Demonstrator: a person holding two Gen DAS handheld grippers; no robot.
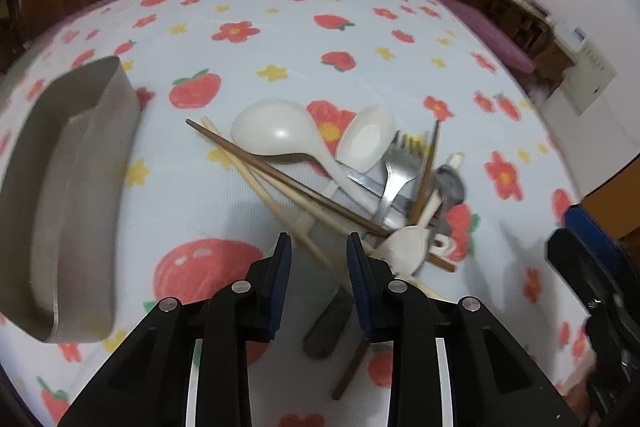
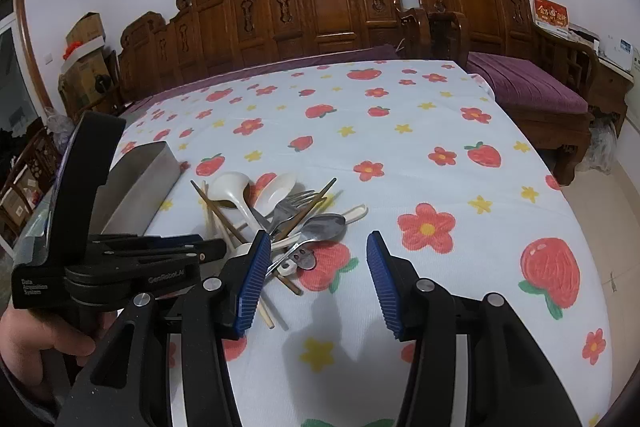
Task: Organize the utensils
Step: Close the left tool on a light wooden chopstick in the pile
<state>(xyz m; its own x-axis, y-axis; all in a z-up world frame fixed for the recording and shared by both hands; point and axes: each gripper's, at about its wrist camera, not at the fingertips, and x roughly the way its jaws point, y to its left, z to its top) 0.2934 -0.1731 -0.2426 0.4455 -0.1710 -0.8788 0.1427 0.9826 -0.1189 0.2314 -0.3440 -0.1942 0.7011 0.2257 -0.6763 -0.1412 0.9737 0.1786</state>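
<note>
Here, the utensil pile (image 1: 352, 183) is lying on the fruit-and-flower tablecloth (image 1: 280, 39), and it is serving as the landmark for everything else. Within the pile, a large white ladle (image 1: 276, 135) and a smaller white spoon (image 1: 366, 139) are resting at its far edge, a metal fork (image 1: 396, 171) is lying just beside the spoon, and a dark brown chopstick (image 1: 280, 171) is crossing a pale chopstick (image 1: 272, 199) on the pile's left side.

The metal tray (image 1: 68, 195) is standing to the left of the pile, apart from it, with a divider wall showing inside.

The left gripper (image 1: 318, 247) is hovering over the near edge of the pile with its jaws standing narrowly apart; a pale chopstick is passing between the blue pads (image 1: 358, 275), and nothing is being pressed.

The right gripper (image 2: 316, 259) is hovering to the near right of the pile with its jaws standing moderately wide and holding nothing; only tablecloth is showing between them. In the right wrist view, a hand (image 2: 40, 343) is gripping the left tool's handle to the near left of the pile.
</note>
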